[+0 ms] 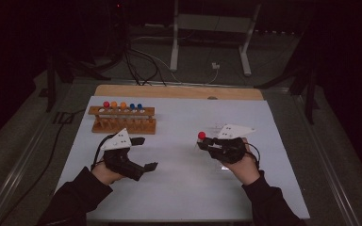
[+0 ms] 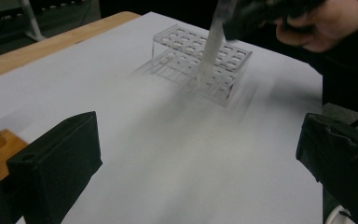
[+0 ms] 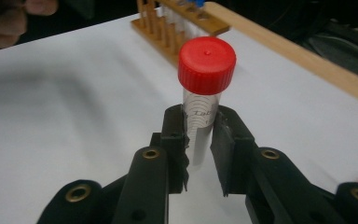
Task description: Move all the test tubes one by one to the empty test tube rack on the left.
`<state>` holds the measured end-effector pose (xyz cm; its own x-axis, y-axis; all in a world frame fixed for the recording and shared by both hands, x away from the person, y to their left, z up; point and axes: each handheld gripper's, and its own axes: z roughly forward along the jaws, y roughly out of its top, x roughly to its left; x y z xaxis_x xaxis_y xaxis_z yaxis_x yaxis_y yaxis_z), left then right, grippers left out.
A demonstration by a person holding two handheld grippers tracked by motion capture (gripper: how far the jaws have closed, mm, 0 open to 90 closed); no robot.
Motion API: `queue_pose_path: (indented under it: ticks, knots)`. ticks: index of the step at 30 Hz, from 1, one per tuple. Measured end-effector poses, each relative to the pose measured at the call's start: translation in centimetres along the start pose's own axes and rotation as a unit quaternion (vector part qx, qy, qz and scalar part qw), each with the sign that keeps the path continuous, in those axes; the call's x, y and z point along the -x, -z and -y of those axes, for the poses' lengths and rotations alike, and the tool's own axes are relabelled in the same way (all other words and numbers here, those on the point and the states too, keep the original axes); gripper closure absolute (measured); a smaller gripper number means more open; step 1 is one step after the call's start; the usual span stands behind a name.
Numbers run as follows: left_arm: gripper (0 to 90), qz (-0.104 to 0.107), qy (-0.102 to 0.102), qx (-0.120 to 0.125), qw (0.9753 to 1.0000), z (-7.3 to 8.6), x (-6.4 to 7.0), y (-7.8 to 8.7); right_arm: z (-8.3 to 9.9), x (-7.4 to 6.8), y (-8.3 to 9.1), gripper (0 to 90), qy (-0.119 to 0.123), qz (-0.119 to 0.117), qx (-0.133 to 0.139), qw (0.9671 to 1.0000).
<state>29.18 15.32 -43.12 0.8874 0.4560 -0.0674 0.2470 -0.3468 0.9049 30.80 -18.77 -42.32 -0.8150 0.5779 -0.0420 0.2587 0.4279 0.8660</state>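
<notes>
A dark room surrounds a white table (image 1: pixel 179 188) with a wooden strip along its far edge. On the far left stands a wooden rack (image 1: pixel 122 118) holding five capped tubes (one red, two orange, two blue, as far as the dim high view lets one tell). A clear rack (image 2: pixel 200 60) sits on the right side of the table, and its holes look empty in the left gripper view, though the picture is blurred there.

The right gripper (image 3: pixel 200 135) has its jaws clamped on a red-capped tube (image 3: pixel 204 93), gripped just below the cap and held upright over the clear rack, its lower end down among the top holes. The left gripper (image 1: pixel 141 153) hovers near the wooden rack with its jaws wide apart and nothing between them.

Judging from this, the move of tubes from wooden rack to clear rack has only begun: one tube is being seated and not yet released, and five remain to be carried over.
</notes>
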Motion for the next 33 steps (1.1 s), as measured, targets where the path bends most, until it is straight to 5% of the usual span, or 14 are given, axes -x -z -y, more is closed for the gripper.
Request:
queue_pose_path:
  ticks: [19,33]
  knots:
    - [5.6,0.037,-0.021,0.008,0.9991,-3.8,1.5,-3.0,0.3,-3.3,-1.5,75.7,0.025,-0.046,-0.011,0.9986]
    - [51.8,0.054,-0.051,0.001,0.9973,-4.5,2.4,-6.2,0.2,-4.1,-1.9,75.7,0.032,-0.057,-0.014,0.9977]
